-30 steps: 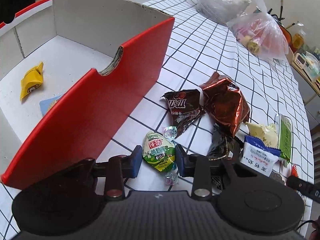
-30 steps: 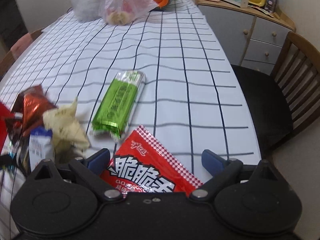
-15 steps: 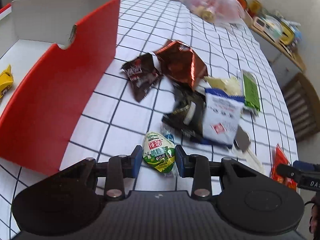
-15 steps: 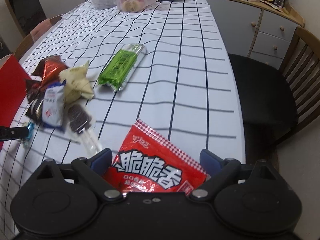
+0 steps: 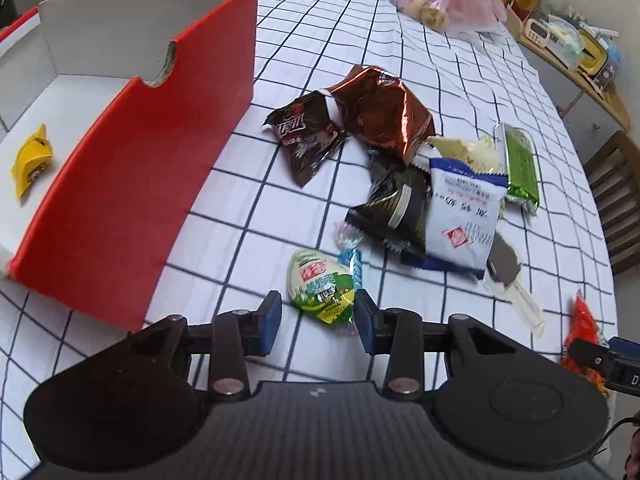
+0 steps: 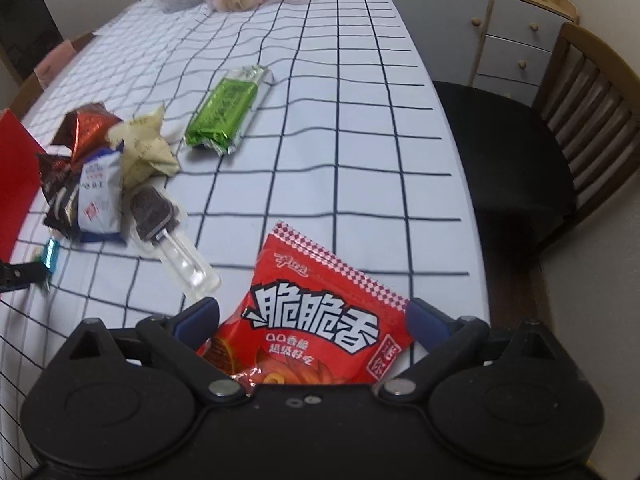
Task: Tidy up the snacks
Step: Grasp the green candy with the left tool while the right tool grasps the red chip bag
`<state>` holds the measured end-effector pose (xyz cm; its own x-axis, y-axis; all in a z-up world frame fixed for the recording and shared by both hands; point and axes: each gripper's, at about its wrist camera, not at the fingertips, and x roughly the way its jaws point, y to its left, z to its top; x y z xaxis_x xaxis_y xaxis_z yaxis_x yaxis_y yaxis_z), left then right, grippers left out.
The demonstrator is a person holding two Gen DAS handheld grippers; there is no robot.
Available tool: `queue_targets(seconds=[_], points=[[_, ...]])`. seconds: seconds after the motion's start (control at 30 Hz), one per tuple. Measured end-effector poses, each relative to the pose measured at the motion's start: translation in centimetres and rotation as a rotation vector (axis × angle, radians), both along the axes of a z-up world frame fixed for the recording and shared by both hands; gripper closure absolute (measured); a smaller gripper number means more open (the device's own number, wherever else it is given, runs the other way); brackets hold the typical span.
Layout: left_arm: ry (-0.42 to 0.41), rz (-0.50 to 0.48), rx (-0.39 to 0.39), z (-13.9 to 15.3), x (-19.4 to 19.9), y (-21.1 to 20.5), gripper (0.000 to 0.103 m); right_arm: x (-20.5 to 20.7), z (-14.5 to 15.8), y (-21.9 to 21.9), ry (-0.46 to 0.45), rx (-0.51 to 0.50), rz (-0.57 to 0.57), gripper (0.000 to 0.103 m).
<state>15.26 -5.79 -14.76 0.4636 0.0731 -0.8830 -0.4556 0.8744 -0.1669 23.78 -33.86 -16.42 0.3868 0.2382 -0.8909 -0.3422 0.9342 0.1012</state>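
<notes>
A green-and-white snack packet lies on the checked tablecloth between the pads of my left gripper. Those jaws are opening, and the left pad stands clear of the packet. The red-walled cardboard box stands to the left with a yellow snack inside. In the right wrist view a red snack bag spans the wide jaws of my right gripper. These jaws are opening too, with the bag's edges still at both pads.
A pile of snacks lies mid-table: a brown foil bag, a blue-and-white packet, a green bar and a wrapped chocolate ice-pop. Plastic bags sit at the far end. A wooden chair stands past the table's right edge.
My left gripper's jaws have widened and let the green-and-white packet down onto the cloth. My right gripper has carried the red bag leftward, toward the snack pile.
</notes>
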Motion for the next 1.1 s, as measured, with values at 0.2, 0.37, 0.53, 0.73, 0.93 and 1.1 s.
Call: queue_targets(seconds=[0.2, 0.37, 0.53, 0.73, 0.93, 1.1], points=[[-0.031, 0.013, -0.029, 0.6, -0.2, 0.7, 0.065, -0.6, 0.8, -0.4, -0.012, 0.025, -0.008, 0.003], [-0.02, 0.061, -0.061, 0.5, 0.4, 1.2, 0.064, -0.7, 0.7, -0.8, 0.018, 0.037, -0.057, 0.003], [-0.008, 0.1, -0.09, 0.0, 0.8, 1.8, 0.065, -0.9, 0.4, -1.4, 0.046, 0.047, -0.162, 0.002], [-0.011, 0.08, -0.069, 0.2, 0.8, 1.2, 0.065, -1.8, -0.4, -1.1, 0.092, 0.032, -0.199, 0.002], [-0.022, 0.06, -0.065, 0.1, 0.9, 1.1, 0.064, -2.4, -0.6, 0.0, 0.059, -0.017, -0.153, 0.006], [-0.031, 0.058, -0.065, 0.1, 0.5, 1.3, 0.069, -2.5, -0.3, -0.1, 0.033, -0.011, -0.128, 0.016]])
